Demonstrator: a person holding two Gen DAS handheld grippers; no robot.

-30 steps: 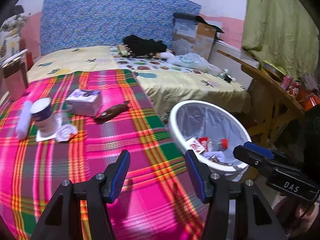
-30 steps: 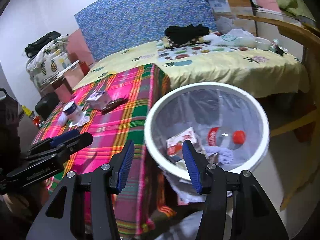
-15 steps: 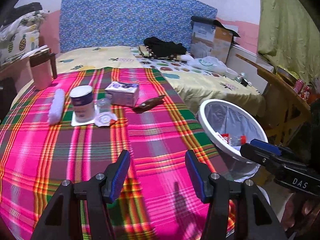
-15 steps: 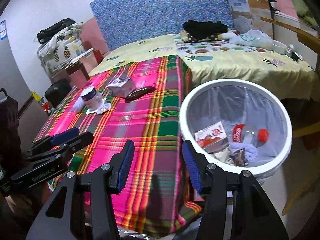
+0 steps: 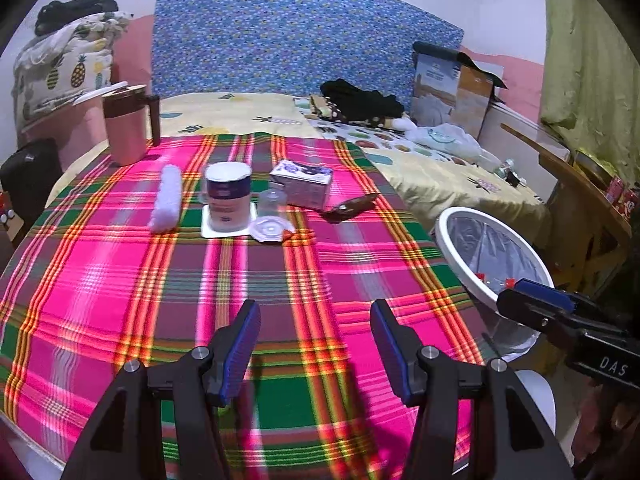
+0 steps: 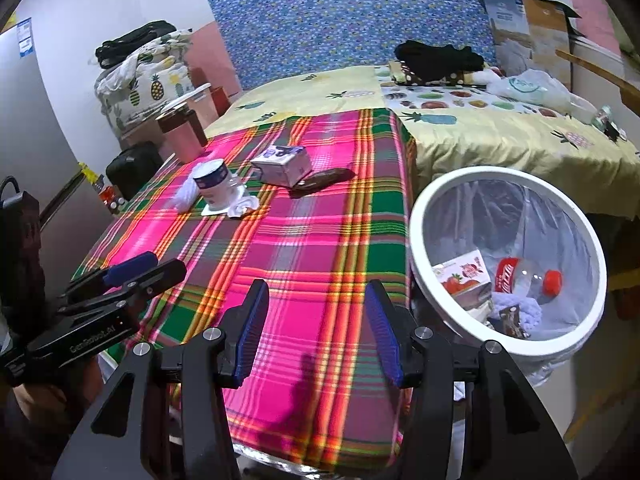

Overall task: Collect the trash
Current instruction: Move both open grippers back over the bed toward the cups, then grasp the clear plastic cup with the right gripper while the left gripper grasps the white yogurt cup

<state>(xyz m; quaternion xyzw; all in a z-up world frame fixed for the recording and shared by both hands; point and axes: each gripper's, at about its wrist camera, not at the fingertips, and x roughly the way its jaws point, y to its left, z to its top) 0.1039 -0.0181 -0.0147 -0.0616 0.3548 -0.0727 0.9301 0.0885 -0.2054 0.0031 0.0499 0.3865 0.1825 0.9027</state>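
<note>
On the pink plaid tablecloth point(image 5: 120, 280) lie a white crumpled tissue roll point(image 5: 166, 198), a white-and-purple cup point(image 5: 228, 194) on a white coaster, a clear plastic cup with lid point(image 5: 272, 216), a small purple-white carton point(image 5: 302, 182) and a brown wrapper point(image 5: 348, 208). A white bin point(image 6: 508, 260) with a clear liner stands right of the table, holding a carton, a bottle and wrappers. My left gripper point(image 5: 316, 344) hangs open over the near part of the cloth, nothing between its fingers. My right gripper point(image 6: 316, 332) is open over the table's near right corner, beside the bin.
A pink jug point(image 5: 126, 124) stands at the table's far left. Behind is a bed with a yellow sheet point(image 5: 440, 176), black clothes, a plastic bag and a cardboard box point(image 5: 452, 88). A wooden table point(image 5: 580, 184) with cans is at the right.
Both views have swung left from the bin toward the table. The cup, carton and wrapper now sit nearer the centre, and the bin has slid to the right edge. Both grippers stay open.
</note>
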